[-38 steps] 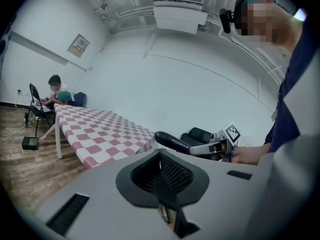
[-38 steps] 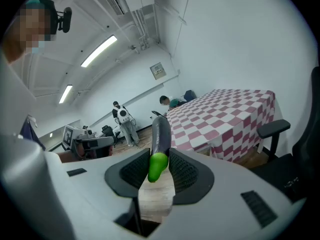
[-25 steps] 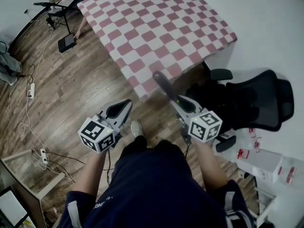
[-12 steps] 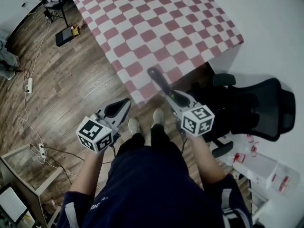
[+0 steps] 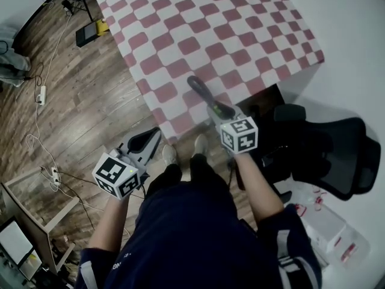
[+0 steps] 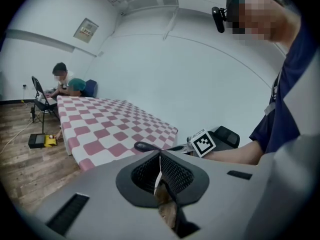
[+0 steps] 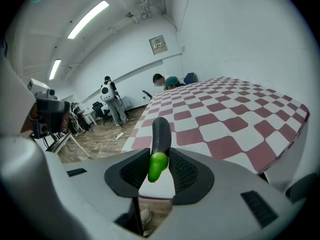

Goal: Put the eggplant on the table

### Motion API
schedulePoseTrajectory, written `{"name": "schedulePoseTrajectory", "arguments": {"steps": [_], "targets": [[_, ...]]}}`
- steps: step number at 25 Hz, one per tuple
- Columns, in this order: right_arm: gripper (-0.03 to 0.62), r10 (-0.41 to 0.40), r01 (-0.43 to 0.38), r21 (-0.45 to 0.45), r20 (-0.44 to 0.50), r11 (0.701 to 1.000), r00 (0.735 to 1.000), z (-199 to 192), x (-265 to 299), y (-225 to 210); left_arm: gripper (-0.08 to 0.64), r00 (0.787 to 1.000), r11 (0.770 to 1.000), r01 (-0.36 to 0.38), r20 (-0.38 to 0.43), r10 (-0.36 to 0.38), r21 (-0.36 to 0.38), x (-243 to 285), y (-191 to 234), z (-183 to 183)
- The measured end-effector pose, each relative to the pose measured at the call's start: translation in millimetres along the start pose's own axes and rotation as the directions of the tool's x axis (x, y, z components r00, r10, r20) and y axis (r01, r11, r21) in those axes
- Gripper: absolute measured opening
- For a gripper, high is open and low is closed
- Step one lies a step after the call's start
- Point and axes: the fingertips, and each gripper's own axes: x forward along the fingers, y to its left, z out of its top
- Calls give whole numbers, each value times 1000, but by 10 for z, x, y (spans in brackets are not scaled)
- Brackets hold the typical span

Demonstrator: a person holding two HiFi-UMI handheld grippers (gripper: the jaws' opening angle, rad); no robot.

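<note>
- While the eggplant point(image 5: 201, 92) hangs above the near edge of the tabletop point(image 5: 240, 29), at 12 o'clock from the person, the placing is not yet done. Lowering it and letting go remain.
- Clenched on its green stem end are the right tongs point(image 7: 159, 166). At 8 o'clock, the left tongs point(image 6: 159, 171) are clenched on nothing.
- Its long axis continues the line of the right tongs, with the dark tip pointing toward 11 o'clock in the head view.

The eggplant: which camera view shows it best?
The right gripper view: the eggplant is large, its green end clamped between the jaws. The head view shows it small from above, over the checkered table edge. The left gripper view shows only its dark tip.
</note>
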Motion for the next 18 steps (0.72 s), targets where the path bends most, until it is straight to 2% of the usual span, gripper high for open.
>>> {"name": "schedulePoseTrajectory", "arguments": {"steps": [5, 10, 18], "targets": [[127, -10, 8, -54, -44, 999, 999, -47, 324, -292, 29, 999, 999, -38, -23, 37, -19, 162, 63, -8], [127, 4, -13, -113, -86, 993, 996, -119, 551, -380, 29, 997, 996, -73, -40, 72, -46, 225, 160, -34], [127, -36, -3, -218, -172, 976, 984, -304, 760, -465, 29, 995, 993, -94, -51, 91, -65, 323, 213, -56]]}}
